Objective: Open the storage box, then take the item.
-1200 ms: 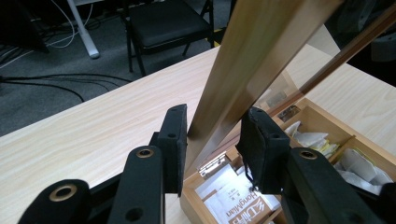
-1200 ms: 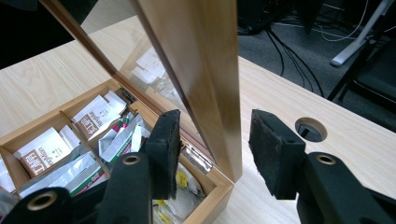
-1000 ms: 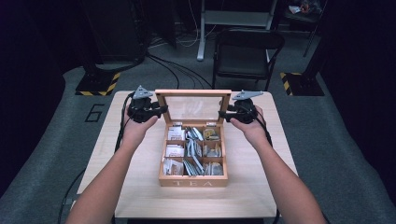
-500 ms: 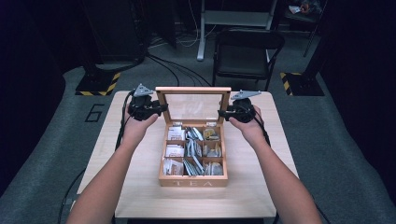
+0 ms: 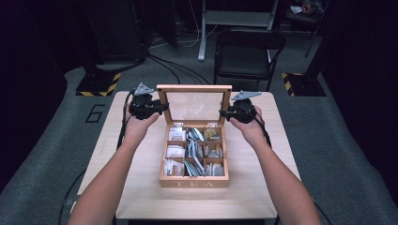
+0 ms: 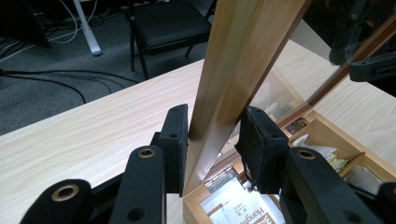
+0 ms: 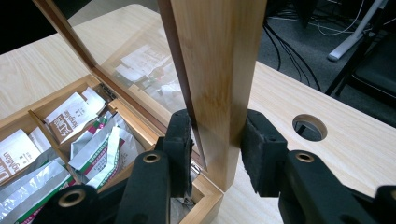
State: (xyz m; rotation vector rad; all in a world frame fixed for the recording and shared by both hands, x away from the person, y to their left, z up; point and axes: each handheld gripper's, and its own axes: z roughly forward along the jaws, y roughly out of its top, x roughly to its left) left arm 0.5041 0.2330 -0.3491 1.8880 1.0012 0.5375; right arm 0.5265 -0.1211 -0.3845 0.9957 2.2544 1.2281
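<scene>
A wooden tea box sits mid-table, its compartments full of tea bags. Its glass-paned lid stands open and nearly upright. My left gripper is shut on the lid's left frame post, one pad on each face. My right gripper holds the right frame post. Its jaws have just been closing with the post between them, and both pads now touch the wood. The left gripper's jaws sit just above the hinge.
The box rests on a light wooden table with a round cable hole near the right gripper. A black chair stands behind the table's far edge, with cables on the floor beyond.
The lid's top edge has risen very slightly. Both hands stay where they were beside the lid.
</scene>
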